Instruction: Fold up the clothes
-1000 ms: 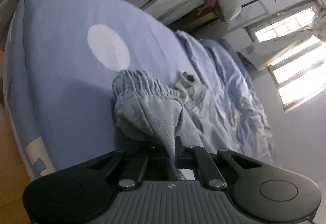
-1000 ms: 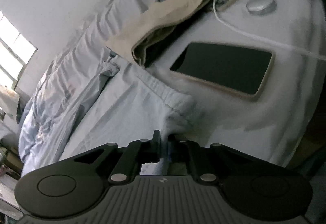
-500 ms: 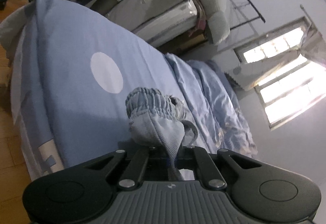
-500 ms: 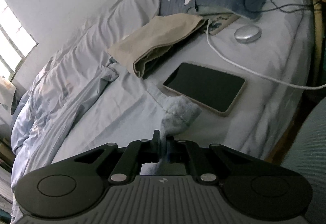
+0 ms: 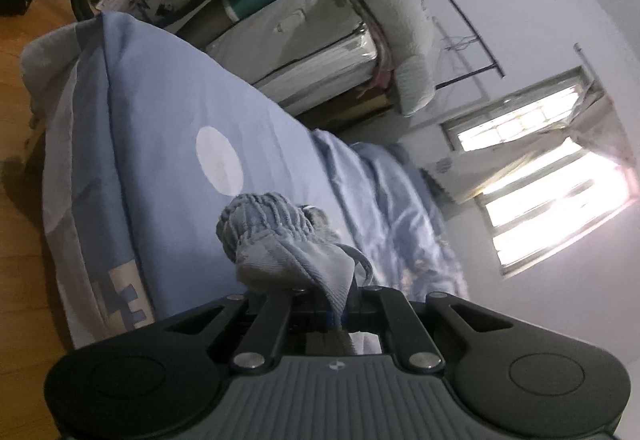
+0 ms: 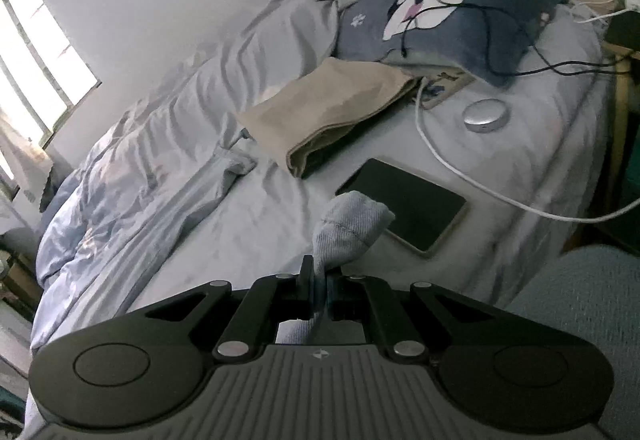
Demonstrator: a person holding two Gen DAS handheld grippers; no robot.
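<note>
Left wrist: left tool (image 5: 340, 314) clamps blue garment (image 5: 280, 240).

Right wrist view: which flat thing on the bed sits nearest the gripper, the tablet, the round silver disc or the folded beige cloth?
The dark tablet, just past the pinched blue fabric. The disc and beige cloth lie farther up the bed.

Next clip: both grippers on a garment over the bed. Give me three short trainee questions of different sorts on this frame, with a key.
1. True or false: the left gripper is shut on the elastic waistband end of the blue garment.
2. Multiple choice: what lies on the bed sheet just beyond the fabric corner that the right gripper holds? A) a dark tablet B) a book C) a shoe
3. Fill in: the folded beige cloth sits partly under a ___ with a cartoon cat face.

Key: 1 true; 2 A, the tablet; 3 pillow.
</note>
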